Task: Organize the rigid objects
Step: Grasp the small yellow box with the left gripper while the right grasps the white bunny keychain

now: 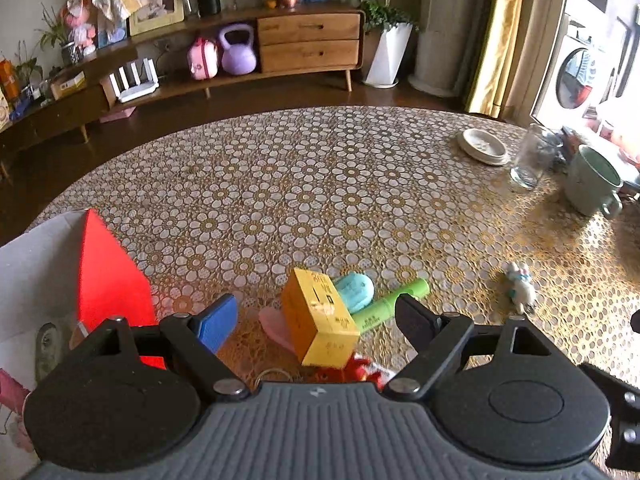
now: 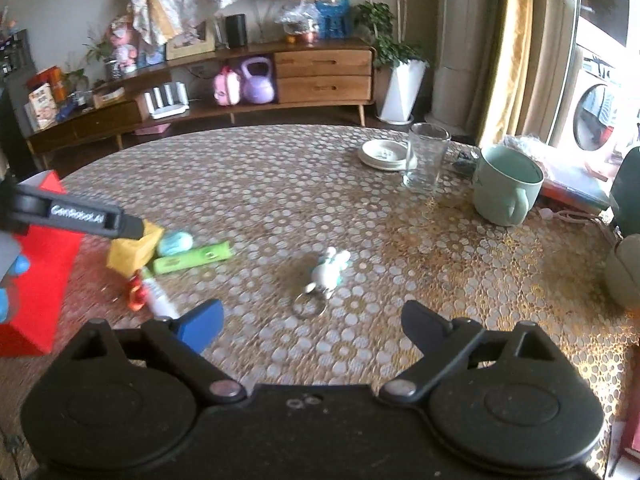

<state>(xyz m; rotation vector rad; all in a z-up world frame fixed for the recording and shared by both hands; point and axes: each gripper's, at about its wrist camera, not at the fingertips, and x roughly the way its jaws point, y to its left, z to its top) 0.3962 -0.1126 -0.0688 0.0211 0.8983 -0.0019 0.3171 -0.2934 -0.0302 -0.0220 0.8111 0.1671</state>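
Observation:
A yellow box [image 1: 320, 320] lies tilted on the table between the fingers of my open left gripper [image 1: 316, 316], touching neither. Beside it lie a pink piece [image 1: 274, 326], a teal oval piece [image 1: 356, 290], a green tube [image 1: 394, 302] and a red item [image 1: 354, 370]. A red and white carton [image 1: 108, 280] stands at the left. My right gripper [image 2: 312, 320] is open and empty, just short of a white rabbit keychain [image 2: 330, 270]. The right wrist view also shows the yellow box [image 2: 134, 250], green tube [image 2: 194, 258], a white tube [image 2: 158, 296] and the left gripper [image 2: 76, 214].
A pale green mug [image 2: 506, 190], a clear glass [image 2: 426, 158] and a white dish [image 2: 382, 154] stand at the table's far right. Books [image 2: 576, 186] and a dark object [image 2: 626, 184] lie at the right edge. A wooden sideboard [image 2: 240, 92] runs behind the table.

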